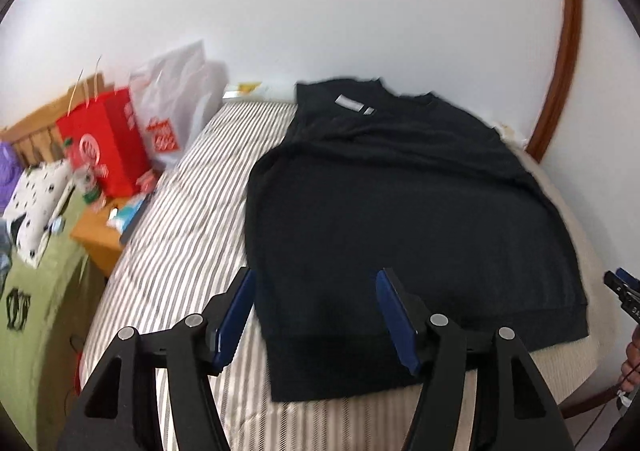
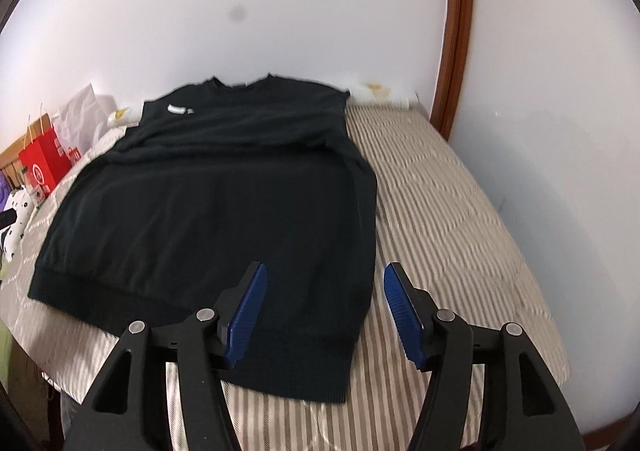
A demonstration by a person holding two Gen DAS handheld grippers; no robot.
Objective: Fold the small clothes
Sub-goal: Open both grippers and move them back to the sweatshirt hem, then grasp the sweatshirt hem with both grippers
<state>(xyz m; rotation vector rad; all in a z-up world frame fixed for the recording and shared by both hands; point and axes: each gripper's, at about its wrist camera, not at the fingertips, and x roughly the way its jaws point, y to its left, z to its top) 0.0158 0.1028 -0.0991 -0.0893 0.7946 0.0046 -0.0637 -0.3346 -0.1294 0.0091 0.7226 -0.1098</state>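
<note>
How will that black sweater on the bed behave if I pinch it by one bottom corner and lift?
The black sweater lies flat with soft wrinkles, so it will probably hang limp and trail. Its knit looks thick with a ribbed hem, so probably heavyish and easy to pinch. On the striped bedcover it may drag rather than slide.

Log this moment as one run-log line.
stage: sleeves folded in | black sweater: flat on bed | left tool: open, empty | right tool: open, empty

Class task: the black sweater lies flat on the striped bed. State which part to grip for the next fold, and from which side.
Likely grip the black sweater at its two near hem corners, coming from the near bed edge. The ribbed hem lies flat and closest, and both open tools, left tool and right tool, already sit over those corners.
</note>
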